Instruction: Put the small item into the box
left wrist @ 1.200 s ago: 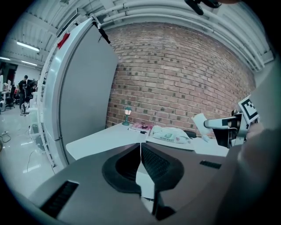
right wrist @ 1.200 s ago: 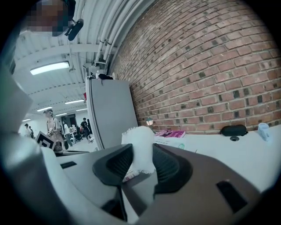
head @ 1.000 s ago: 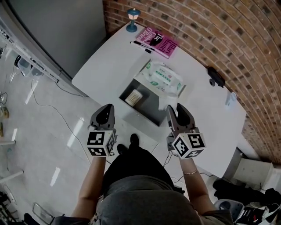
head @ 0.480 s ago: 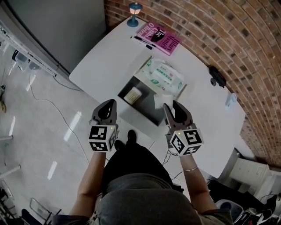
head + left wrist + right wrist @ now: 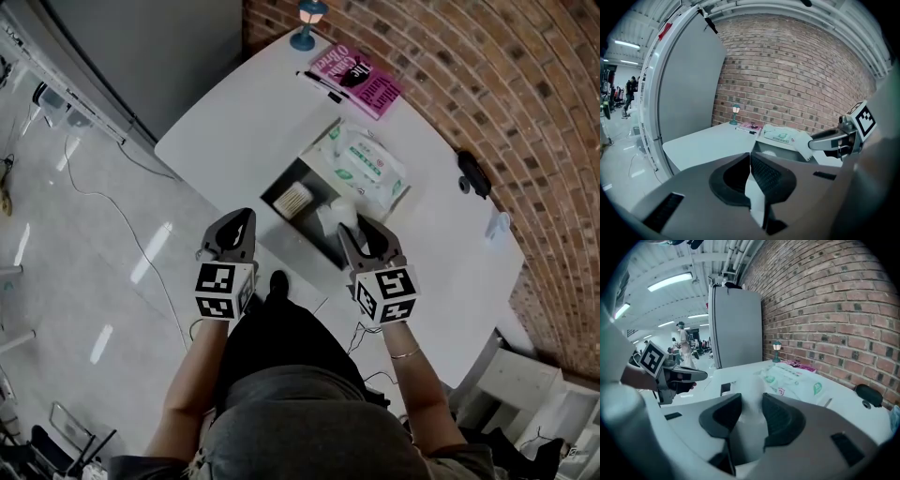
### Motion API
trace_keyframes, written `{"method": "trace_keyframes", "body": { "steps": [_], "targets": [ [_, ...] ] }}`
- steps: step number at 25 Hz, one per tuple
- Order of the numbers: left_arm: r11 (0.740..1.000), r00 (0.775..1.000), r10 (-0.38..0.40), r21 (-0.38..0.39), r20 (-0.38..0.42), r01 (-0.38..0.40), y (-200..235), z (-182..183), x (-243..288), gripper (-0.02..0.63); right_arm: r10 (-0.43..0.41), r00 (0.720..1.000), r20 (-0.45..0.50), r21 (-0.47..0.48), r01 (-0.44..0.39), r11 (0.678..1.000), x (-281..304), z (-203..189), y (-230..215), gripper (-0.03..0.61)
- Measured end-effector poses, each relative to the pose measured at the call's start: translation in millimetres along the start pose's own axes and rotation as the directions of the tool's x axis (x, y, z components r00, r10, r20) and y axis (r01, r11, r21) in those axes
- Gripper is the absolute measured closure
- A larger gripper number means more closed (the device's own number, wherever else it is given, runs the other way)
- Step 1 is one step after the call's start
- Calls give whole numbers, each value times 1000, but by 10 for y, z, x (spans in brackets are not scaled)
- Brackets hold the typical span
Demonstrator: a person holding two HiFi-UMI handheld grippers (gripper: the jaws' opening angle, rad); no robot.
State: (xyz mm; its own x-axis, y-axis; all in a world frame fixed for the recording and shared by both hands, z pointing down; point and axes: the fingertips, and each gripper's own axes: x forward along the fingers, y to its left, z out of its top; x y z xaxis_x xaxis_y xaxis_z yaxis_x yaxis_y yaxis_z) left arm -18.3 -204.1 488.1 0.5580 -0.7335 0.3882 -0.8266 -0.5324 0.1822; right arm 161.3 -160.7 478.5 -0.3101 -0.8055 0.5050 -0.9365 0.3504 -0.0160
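Where the two tools sit closest to the person, the left gripper hangs by the near edge of the white table, its jaws pressed together with nothing between them. Just to its right, the right gripper has its jaws closed part-way on the small white soft packet. The packet pokes out past the tips, over the near right part of the dark open-topped box.

The packet looks light and squashy, probably film-wrapped and a little slippery. A hold across its middle, as here, suits it: firm enough not to slide, gentle enough not to crush.

Inside the box lies a pale cream bundle, and a green-printed white wipes pack rests across its far side. Beyond these are a pink book and, at the far corner by the brick wall, a small blue lamp.
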Motion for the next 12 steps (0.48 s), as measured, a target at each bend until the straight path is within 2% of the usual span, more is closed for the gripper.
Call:
{"method": "trace_keyframes", "body": {
  "steps": [12],
  "targets": [
    [997, 999, 54, -46, -6, -54, 196, -80, -110, 588, 12, 991, -136, -93, -25, 995, 225, -180, 58, 431]
  ]
}}
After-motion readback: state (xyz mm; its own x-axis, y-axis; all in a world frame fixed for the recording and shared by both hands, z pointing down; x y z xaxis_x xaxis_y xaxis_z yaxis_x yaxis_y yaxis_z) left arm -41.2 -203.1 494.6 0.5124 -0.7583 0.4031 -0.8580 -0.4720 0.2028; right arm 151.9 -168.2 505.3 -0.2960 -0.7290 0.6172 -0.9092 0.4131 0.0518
